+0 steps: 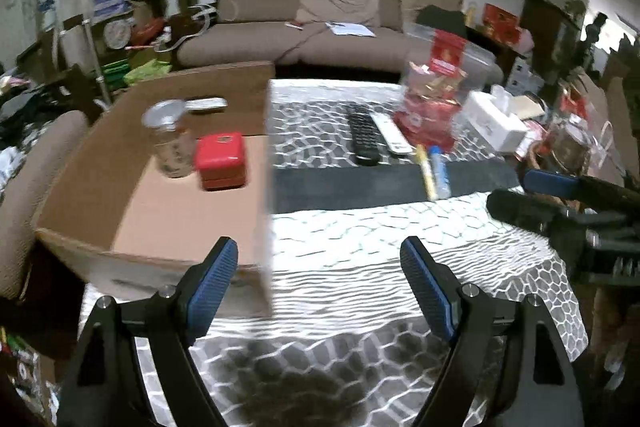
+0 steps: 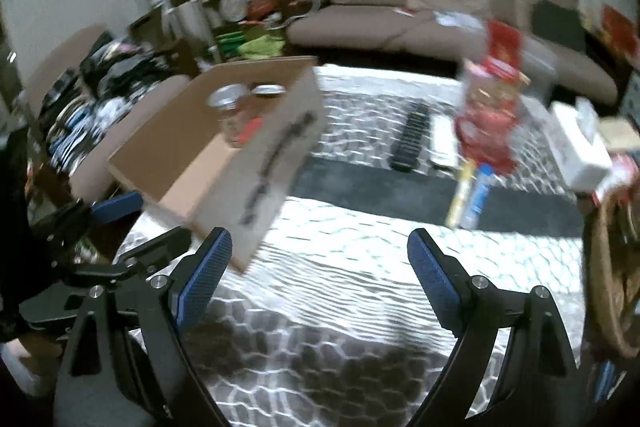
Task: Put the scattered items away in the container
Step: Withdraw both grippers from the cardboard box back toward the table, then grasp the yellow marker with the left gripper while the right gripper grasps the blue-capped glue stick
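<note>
An open cardboard box (image 1: 256,163) (image 2: 280,147) stands at the left of a patterned table. Inside it are a glass jar (image 1: 170,139) (image 2: 232,115), a red case (image 1: 220,161) and a flat tin (image 1: 206,103). On the table to its right lie a black remote (image 1: 362,135) (image 2: 412,137), a white remote (image 1: 390,135) (image 2: 442,143), a yellow tube (image 1: 424,169) (image 2: 460,193) and a blue tube (image 1: 438,169) (image 2: 478,197). My left gripper (image 1: 320,263) hangs open near the box's front right corner, nothing between its fingers. My right gripper (image 2: 320,259) is open over bare tablecloth, also with nothing in it.
A red snack pack (image 1: 434,87) (image 2: 490,99) stands behind the tubes, a white tissue box (image 1: 494,121) (image 2: 576,143) to its right. A wicker basket (image 2: 616,267) sits at the table's right edge. A brown sofa (image 1: 320,27) runs behind the table. Clutter fills the left.
</note>
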The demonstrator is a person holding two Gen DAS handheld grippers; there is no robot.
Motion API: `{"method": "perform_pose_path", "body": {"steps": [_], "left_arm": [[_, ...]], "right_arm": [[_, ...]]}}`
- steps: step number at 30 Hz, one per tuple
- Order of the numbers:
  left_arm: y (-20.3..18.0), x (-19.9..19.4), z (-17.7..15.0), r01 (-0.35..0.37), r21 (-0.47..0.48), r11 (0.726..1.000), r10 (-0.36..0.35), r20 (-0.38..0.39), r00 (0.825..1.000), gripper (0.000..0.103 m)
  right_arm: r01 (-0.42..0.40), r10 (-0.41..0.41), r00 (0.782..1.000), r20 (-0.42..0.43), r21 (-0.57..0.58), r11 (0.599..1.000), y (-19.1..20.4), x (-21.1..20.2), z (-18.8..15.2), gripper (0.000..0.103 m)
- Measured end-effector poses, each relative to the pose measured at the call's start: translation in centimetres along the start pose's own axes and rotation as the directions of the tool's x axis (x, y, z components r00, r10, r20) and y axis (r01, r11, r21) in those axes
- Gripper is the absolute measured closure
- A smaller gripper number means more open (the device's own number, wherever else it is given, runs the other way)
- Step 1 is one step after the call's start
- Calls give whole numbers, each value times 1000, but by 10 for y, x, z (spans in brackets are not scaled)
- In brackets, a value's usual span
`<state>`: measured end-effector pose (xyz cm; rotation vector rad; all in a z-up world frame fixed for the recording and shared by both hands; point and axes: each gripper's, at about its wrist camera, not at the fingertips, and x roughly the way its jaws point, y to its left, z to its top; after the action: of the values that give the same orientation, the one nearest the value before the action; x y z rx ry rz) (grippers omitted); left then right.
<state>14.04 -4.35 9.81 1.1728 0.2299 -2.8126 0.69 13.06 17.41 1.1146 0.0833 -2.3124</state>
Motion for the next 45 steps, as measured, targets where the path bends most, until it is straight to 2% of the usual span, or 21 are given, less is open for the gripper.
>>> {"method": "perform_pose_path", "body": {"steps": [7, 11, 16, 18, 21, 25, 26, 28, 33, 36, 39, 40, 41, 45], "left_arm": [[-45, 68, -4, 30, 38, 999, -27, -79, 996, 19], [-61, 101, 0, 46, 37, 998, -42, -104, 994, 19], [-89, 149, 14, 36, 72, 997, -27, -116, 993, 19], [-99, 167, 21, 36, 86, 996, -26, -120, 992, 19], [-116, 195, 28, 28, 116, 993, -13, -126, 992, 19], [-130, 227, 37, 13, 144, 990, 7, -135, 991, 19], [-132, 234, 39, 15, 143, 990, 6, -141, 990, 19], [-133, 247, 44, 30, 130, 991, -9, -159, 987, 19], [-133, 263, 48, 53, 105, 993, -33, -183, 983, 19], [-131, 269, 48, 52, 111, 992, -29, -193, 981, 19], [-131, 271, 48, 61, 103, 993, -39, -202, 979, 19], [-130, 272, 49, 65, 99, 993, -43, -207, 977, 19], [-130, 272, 50, 68, 94, 993, -47, -210, 977, 19], [-135, 275, 56, 87, 81, 993, -67, -225, 972, 19]], "right_arm": [[76, -74, 997, -20, 152, 986, -96, 12, -11, 14], [112, -109, 994, -26, 219, 969, -141, 27, -20, 14], [141, -133, 990, -47, 288, 947, -187, 58, -26, 17], [135, -125, 991, -53, 318, 938, -205, 72, -25, 20], [68, -56, 997, -45, 360, 930, -225, 93, -17, 20], [82, -58, 995, -76, 370, 925, -241, 127, 2, 26], [88, -57, 994, -94, 373, 924, -245, 137, 7, 31], [78, -33, 992, -123, 386, 919, -250, 160, 17, 37], [87, -26, 987, -159, 394, 915, -253, 203, 33, 43], [117, -35, 975, -217, 374, 920, -253, 227, 32, 59], [123, -48, 975, -218, 343, 931, -248, 233, 31, 62], [112, -41, 976, -214, 332, 937, -245, 232, 31, 72], [96, -26, 977, -212, 327, 940, -244, 230, 31, 76], [114, -41, 971, -237, 307, 945, -248, 219, 25, 77]]}}
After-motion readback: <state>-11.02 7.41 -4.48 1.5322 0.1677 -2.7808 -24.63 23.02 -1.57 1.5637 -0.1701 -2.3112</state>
